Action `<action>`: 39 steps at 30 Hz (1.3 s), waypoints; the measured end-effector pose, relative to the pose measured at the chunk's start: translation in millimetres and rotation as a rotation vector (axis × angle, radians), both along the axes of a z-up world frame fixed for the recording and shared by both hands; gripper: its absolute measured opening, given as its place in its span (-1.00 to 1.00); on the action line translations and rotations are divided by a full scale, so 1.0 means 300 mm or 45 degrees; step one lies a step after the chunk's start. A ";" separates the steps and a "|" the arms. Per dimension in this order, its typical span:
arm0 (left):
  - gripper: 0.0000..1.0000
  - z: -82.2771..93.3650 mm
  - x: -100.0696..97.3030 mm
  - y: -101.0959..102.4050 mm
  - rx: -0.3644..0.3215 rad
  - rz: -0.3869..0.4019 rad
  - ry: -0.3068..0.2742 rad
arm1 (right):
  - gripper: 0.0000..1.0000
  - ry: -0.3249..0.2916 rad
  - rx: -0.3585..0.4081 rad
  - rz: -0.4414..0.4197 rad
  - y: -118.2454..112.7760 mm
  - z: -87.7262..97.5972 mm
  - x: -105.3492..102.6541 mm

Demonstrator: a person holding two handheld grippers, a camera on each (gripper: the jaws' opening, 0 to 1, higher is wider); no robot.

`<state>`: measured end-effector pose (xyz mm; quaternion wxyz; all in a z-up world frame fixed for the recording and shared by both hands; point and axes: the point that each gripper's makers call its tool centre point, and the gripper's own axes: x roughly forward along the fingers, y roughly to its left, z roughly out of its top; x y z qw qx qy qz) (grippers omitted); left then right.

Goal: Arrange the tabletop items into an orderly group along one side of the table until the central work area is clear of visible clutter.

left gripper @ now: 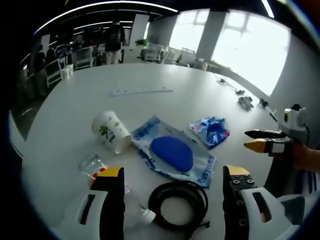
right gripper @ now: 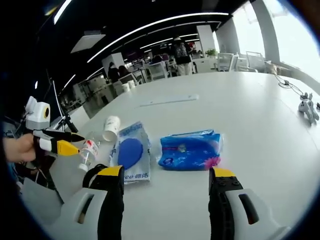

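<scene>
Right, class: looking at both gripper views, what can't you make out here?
- Print on the white and blue plastic packet: too small and blurred in both views.
- Clear plastic bottle: lower part hidden behind the left gripper in its own view.
- Small grey object at the table's far edge: too small to identify.
- Coiled black cable: partly cut off at the bottom.

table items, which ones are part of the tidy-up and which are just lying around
Job: paper cup, white pack with blue pad, blue packet, clear bottle, black cable coil.

Lying about: long white strip, small grey figure, far chairs.
</scene>
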<state>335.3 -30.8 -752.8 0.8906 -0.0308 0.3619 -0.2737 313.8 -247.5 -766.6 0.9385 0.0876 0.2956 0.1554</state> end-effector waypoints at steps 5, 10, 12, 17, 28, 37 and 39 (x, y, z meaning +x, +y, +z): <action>0.54 0.002 -0.003 0.023 0.000 -0.004 -0.003 | 0.33 0.000 -0.002 -0.001 0.020 0.002 -0.010; 0.52 0.005 0.000 0.044 -0.008 0.006 -0.004 | 0.32 0.006 -0.010 0.008 0.040 0.001 -0.018; 0.51 0.005 -0.001 0.048 -0.010 0.007 -0.004 | 0.32 0.010 -0.007 0.006 0.047 0.001 -0.020; 0.51 0.009 -0.001 0.055 -0.019 0.008 -0.008 | 0.32 0.013 -0.011 0.020 0.064 0.004 -0.019; 0.50 0.014 0.004 0.104 -0.040 0.033 -0.005 | 0.30 0.011 -0.014 0.055 0.108 0.016 -0.006; 0.49 0.010 0.003 0.161 -0.036 0.066 -0.006 | 0.30 0.003 -0.008 0.100 0.169 0.030 0.010; 0.48 0.008 0.000 0.177 -0.037 0.078 -0.005 | 0.30 -0.002 -0.004 0.109 0.186 0.031 0.014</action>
